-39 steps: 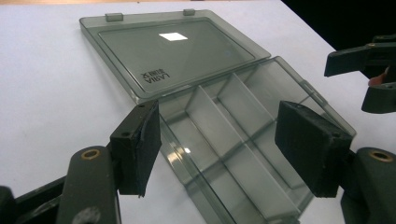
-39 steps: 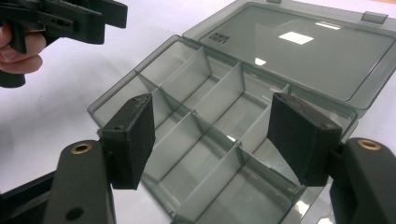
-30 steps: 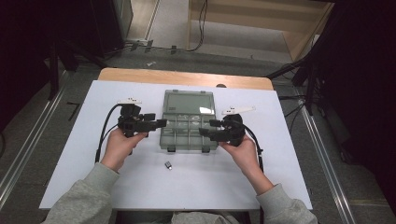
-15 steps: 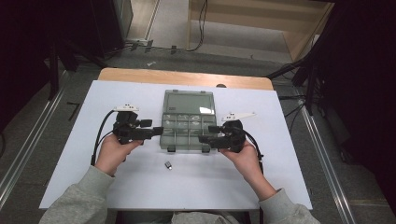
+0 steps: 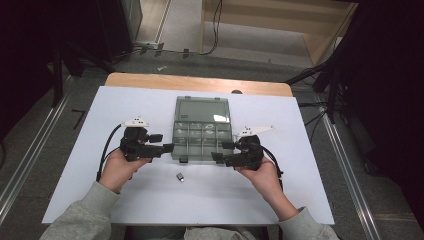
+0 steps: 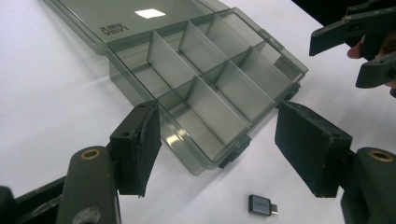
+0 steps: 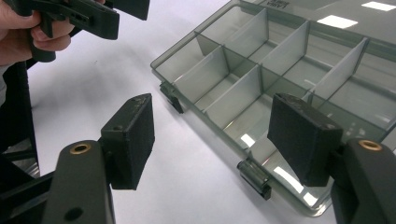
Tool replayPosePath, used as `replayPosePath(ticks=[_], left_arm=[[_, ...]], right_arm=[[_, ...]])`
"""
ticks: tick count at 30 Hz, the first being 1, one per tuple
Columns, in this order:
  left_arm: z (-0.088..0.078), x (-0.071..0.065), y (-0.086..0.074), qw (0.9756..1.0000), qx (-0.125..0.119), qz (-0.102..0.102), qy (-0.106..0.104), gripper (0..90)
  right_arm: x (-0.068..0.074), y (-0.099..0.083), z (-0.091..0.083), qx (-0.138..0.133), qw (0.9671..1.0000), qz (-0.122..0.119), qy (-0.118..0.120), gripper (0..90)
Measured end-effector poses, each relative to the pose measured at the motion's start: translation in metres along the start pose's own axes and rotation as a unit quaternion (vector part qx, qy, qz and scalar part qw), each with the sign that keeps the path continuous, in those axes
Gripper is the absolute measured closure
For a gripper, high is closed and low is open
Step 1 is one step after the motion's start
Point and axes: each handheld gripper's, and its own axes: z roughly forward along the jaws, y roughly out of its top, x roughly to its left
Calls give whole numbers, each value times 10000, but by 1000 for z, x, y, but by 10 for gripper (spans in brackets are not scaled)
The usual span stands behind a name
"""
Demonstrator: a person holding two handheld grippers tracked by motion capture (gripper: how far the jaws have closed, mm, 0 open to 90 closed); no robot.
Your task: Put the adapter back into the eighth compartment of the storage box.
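From the high view, a white tabletop [image 5: 150, 205] covers all but a far strip of a wooden table [image 5: 200, 82], which stands on a grey floor with cables, metal rails at either side and dark equipment around. A smoky clear compartment box [image 5: 202, 131] lies open at the middle of the table, its lid folded flat toward the far side. The left gripper [image 5: 167, 148] hangs just beside the box's near left corner, the right gripper [image 5: 216, 156] just beside its near right corner. Both sets of jaws are spread with nothing between them. A small dark adapter [image 5: 180, 177] lies on the white surface just near of the box, between the two hands.

In the left gripper view, the spread left gripper [image 6: 217, 144] frames the near corner of the compartment box [image 6: 205, 74]. Its dividers show bare compartments. The adapter [image 6: 261, 205] lies near the corner latch.

In the right gripper view, the right gripper [image 7: 212, 140] stands wide over the box's [image 7: 271, 70] near edge and latches.
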Motion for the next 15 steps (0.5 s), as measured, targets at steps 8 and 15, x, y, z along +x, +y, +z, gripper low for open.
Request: replayPosePath(ticks=[8, 15], left_arm=[[-5, -3, -5, 9999, 66, 133, -14, 319], [-9, -6, -13, 9998, 103, 190, -34, 319]], right_arm=[[6, -7, -3, 40, 10000, -31, 58, 297], [12, -13, -4, 91, 9998, -56, 172, 297]])
